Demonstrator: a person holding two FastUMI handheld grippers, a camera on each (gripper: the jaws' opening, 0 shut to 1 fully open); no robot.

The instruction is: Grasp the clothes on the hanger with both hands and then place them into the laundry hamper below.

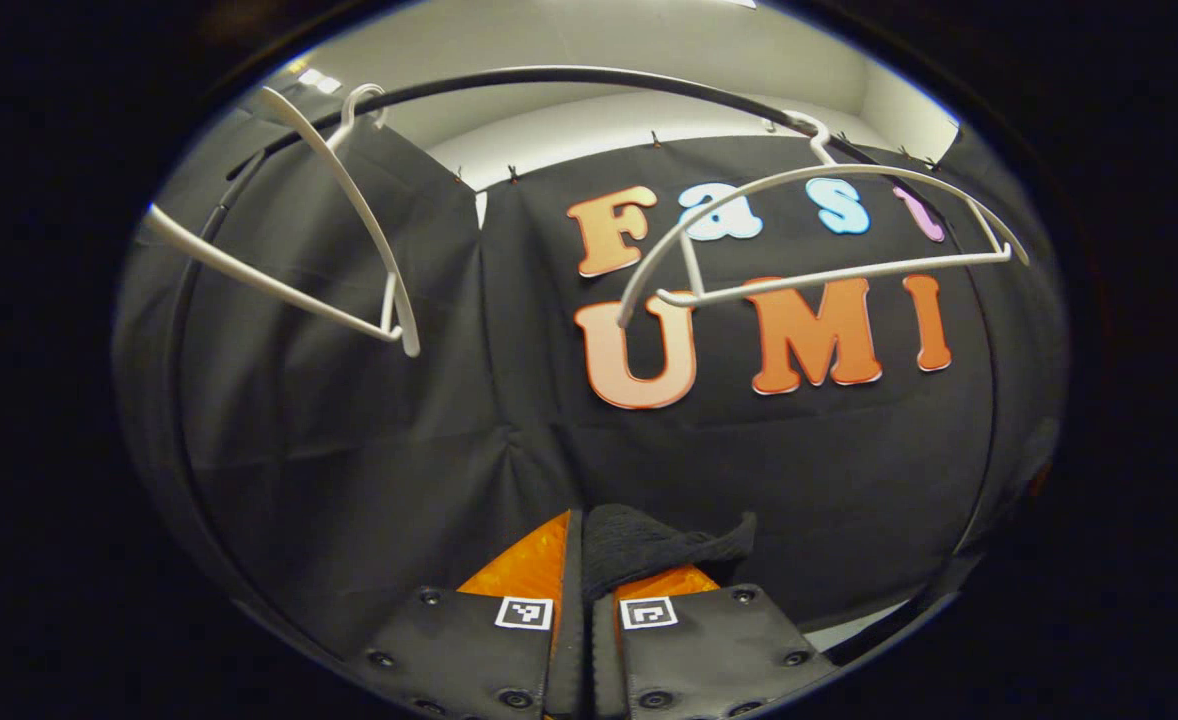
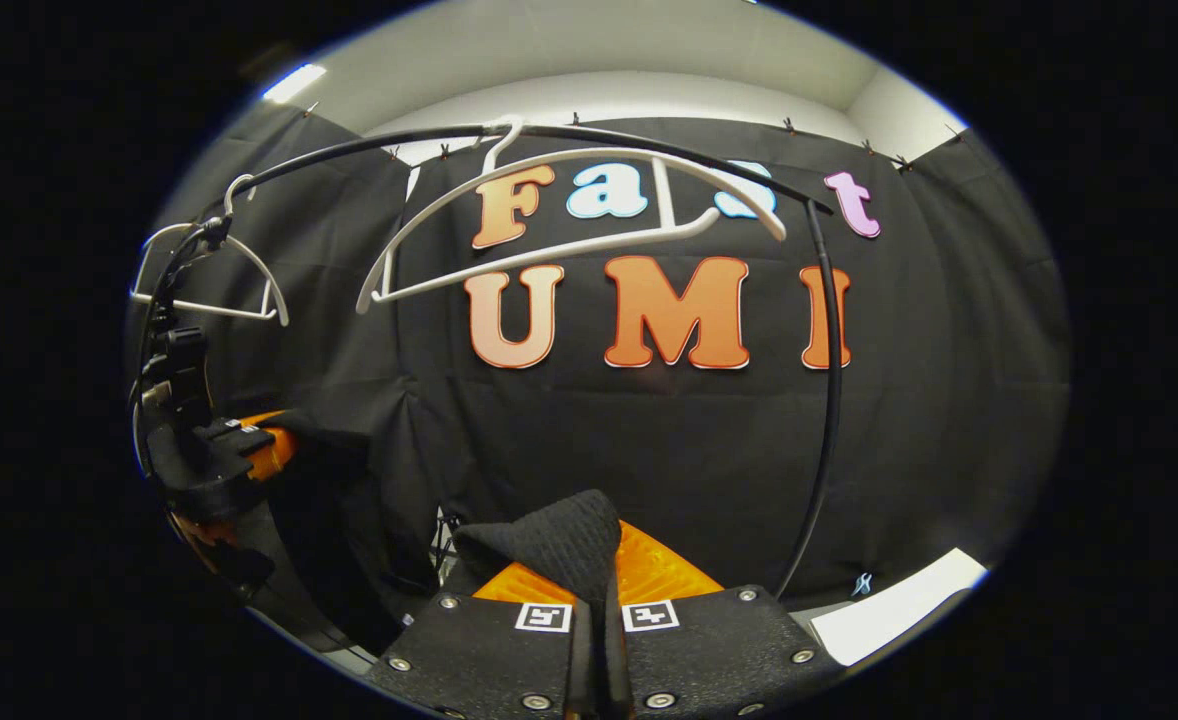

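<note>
Between the closed fingers of the left gripper (image 1: 581,575), a fold of black knitted garment (image 1: 649,545) was pinched, with both fingers pressing on it. Likewise the right gripper (image 2: 594,575) was clamped together on a bunched peak of the same dark cloth, seen in the right gripper view. Overhead, two bare white hangers (image 1: 344,215) (image 1: 829,235) hung from the black rail (image 1: 569,75), one tilted steeply. Small square black-and-white marker tags (image 1: 524,612) sat on each gripper body; no brand writing was legible on the garment
</note>
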